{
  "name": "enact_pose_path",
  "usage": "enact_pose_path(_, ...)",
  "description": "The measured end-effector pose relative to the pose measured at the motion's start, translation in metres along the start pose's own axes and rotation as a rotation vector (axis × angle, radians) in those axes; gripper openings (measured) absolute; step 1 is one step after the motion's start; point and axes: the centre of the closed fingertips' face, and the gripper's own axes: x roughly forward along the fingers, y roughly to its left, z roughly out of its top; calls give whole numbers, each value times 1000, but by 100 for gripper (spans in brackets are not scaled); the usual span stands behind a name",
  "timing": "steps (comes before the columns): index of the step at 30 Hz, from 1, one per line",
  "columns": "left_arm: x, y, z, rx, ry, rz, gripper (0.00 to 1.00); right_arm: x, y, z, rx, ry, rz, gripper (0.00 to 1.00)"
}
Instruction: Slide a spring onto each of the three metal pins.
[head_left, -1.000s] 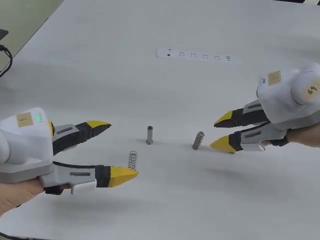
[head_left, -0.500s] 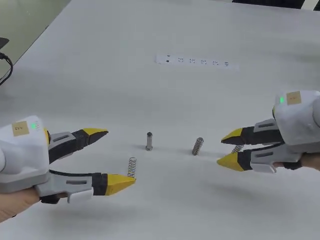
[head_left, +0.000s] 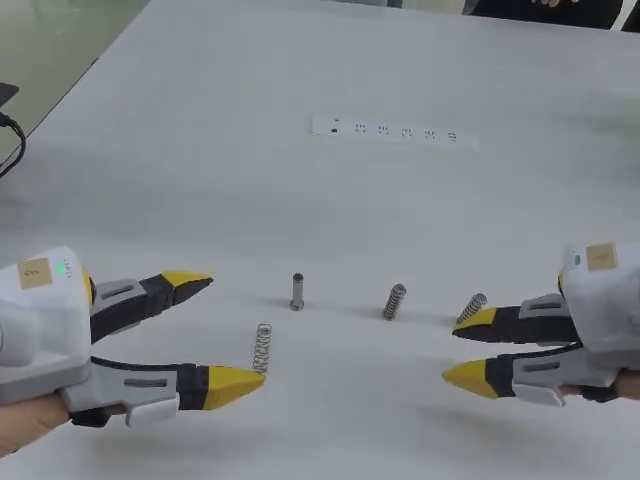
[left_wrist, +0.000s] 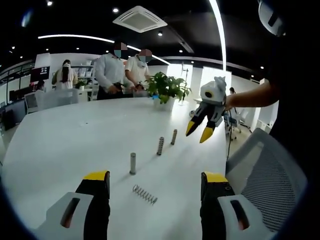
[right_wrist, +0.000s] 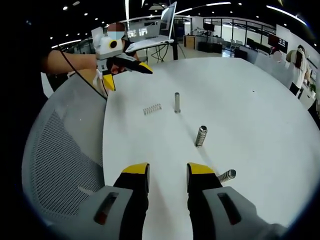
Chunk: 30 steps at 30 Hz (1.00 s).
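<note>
Fingers (head_left: 225, 383) of the left gripper (head_left: 230, 330) stand wide apart with nothing between them. Those of the right gripper (head_left: 455, 352) are apart by a narrower gap, also holding nothing.

Both grippers hover over the near edge of a plain white desk (head_left: 200, 150), the left towards its near left corner and the right on the opposite side. A white power strip (head_left: 392, 132) lies flat well towards the far edge; the marks on its sockets are too small to read.

Along the near edge, between the grippers, the task pieces sit in a loose row:

- A bare pin (head_left: 298, 291) stands upright, with no spring on it.
- A loose spring (head_left: 262, 347) lies flat on the desk between the bare pin and the near edge, just beside the left gripper's lower fingertip.
- A second spring (head_left: 395, 301) stands slightly tilted, with a metal cap showing at its top.
- A third spring (head_left: 471, 308) leans just beside the right gripper's upper finger. Whether a pin is inside it cannot be told.

Each gripper housing carries a small tan sticker (head_left: 34, 272) whose writing is too blurred to read. A green light (head_left: 62, 268) glows beside the left one.
</note>
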Motion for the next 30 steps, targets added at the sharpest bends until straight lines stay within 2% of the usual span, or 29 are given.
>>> enact_pose_path(5, -1, -2, 2, -7, -6, -9, 70, 5, 3, 4, -17, 16, 14, 29)
enact_pose_path(15, -6, -3, -3, -3, 6, -4, 70, 15, 9, 10, -25, 48, 29, 28)
enact_pose_path(30, -11, -1, -5, -6, 10, 1, 69, 42, 21, 38, -14, 54, 42, 28)
